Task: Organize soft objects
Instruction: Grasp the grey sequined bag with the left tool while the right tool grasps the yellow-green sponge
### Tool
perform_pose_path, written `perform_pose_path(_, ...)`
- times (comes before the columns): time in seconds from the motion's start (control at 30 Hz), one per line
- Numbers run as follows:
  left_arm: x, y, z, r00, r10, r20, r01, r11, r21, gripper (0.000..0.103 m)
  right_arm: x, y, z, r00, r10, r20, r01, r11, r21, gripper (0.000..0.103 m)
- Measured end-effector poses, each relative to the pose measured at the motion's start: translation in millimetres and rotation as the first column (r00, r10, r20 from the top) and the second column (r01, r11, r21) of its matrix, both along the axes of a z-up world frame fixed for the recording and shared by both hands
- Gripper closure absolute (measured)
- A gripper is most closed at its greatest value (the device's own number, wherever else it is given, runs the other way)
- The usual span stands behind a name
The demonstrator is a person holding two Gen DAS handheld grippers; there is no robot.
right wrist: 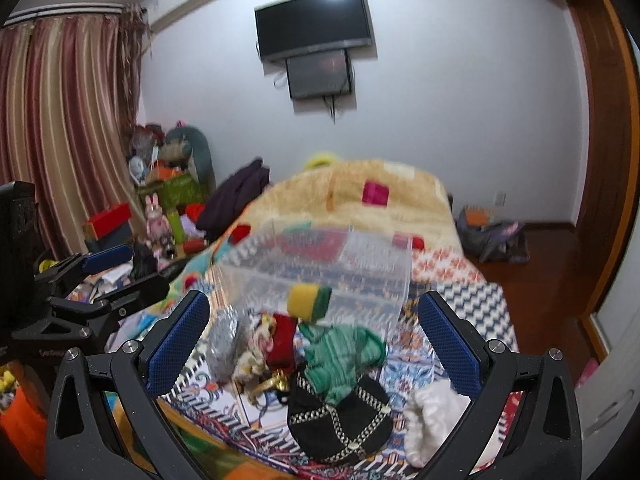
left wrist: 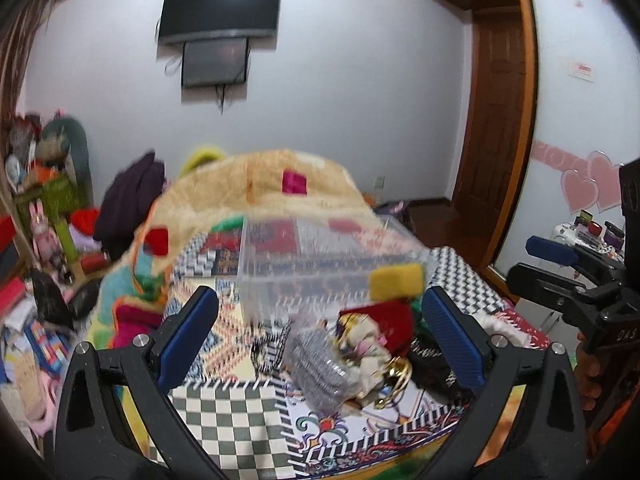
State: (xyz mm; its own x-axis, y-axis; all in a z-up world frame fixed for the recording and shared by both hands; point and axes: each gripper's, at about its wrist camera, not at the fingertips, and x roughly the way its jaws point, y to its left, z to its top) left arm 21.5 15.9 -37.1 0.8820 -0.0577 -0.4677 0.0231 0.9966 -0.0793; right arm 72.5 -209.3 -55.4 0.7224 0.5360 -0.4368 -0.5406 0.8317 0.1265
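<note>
A pile of soft objects lies on the patterned bed cover in front of a clear plastic box. A yellow and green sponge sits at the box's near wall. Below it lie a red cloth, a green knit piece, a black hat with a chain, a silver mesh pouch and a white fluffy item. My left gripper is open above the pile. My right gripper is open above it too. Both are empty.
A beige fuzzy blanket covers the far part of the bed. Clutter and boxes stand at the left by the curtain. A bag lies on the wooden floor at the right. A TV hangs on the wall.
</note>
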Motion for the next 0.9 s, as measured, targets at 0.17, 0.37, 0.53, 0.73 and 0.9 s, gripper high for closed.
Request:
perform_pose_path(0.17,24,18,-27,0.995,0.027,-0.095,-0.032,0.998,-0.046,0.014,23,2,-20,0.994,0.020,-0.112,-0.018,1.000,0.011,0.003)
perform_pose_path(0.37,43,26,-52,0.983,-0.014,-0.183,-0.008,0.993,-0.121,0.026,40,17,-35,0.980,0.049,-0.193,-0.052,0.999,-0.011,0.028)
perform_pose_path(0.53,52,16,-61,0.976,-0.067,-0.206,0.045,0.993,-0.109,0.039,50,30,-38,0.977,0.062,-0.205,-0.072,0.997,-0.041,0.042)
perform_pose_path(0.73,60,12,-76,0.963,-0.103,-0.251,0.076,0.990,-0.118,0.060,69,46,-43,0.969,0.071,-0.237,-0.086,0.995,-0.057,0.064)
perform_pose_path(0.9,64,11,-85,0.953,-0.110,-0.282,0.078,0.989,-0.122,0.079,70,51,-47,0.964,0.097,-0.247,-0.111,0.993,-0.045,0.075)
